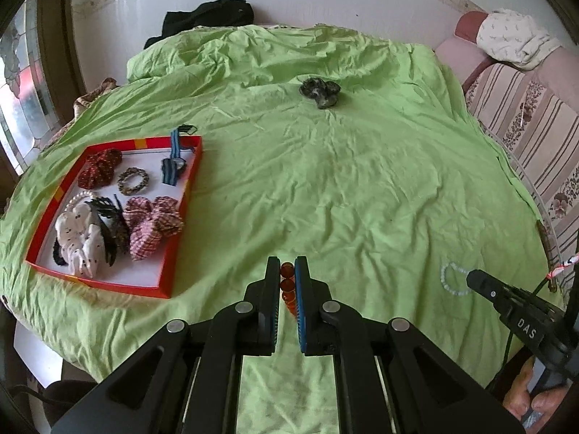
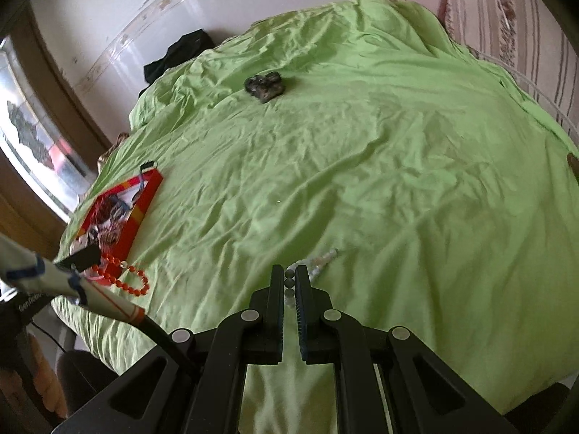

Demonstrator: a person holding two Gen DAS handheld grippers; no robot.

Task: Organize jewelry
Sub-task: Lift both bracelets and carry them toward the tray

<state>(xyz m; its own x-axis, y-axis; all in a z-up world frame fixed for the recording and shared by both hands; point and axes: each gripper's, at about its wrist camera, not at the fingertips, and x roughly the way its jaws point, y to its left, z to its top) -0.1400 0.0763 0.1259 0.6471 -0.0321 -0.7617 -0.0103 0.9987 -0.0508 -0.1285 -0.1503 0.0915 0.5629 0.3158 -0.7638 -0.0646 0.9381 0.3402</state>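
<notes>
My left gripper (image 1: pixel 287 266) is shut on an orange bead bracelet (image 1: pixel 288 285), just right of the red tray's (image 1: pixel 182 217) near corner. From the right wrist view that bracelet (image 2: pixel 125 280) dangles in a loop below the left gripper (image 2: pixel 84 256), beside the tray (image 2: pixel 146 195). My right gripper (image 2: pixel 289 271) is shut on a pale, clear bead bracelet (image 2: pixel 320 258), a few beads showing between its fingers. In the left wrist view it (image 1: pixel 450 282) hangs as a loop at the right gripper's (image 1: pixel 472 277) tip. A dark scrunchie (image 1: pixel 320 92) lies alone far up the green sheet.
The tray holds several scrunchies (image 1: pixel 153 224), a black claw clip (image 1: pixel 106 224), a pearl string and a blue strap. A green sheet (image 1: pixel 343 188) covers the bed. Black clothing (image 1: pixel 210 18) lies at the far wall, a striped sofa (image 1: pixel 524 115) stands at right.
</notes>
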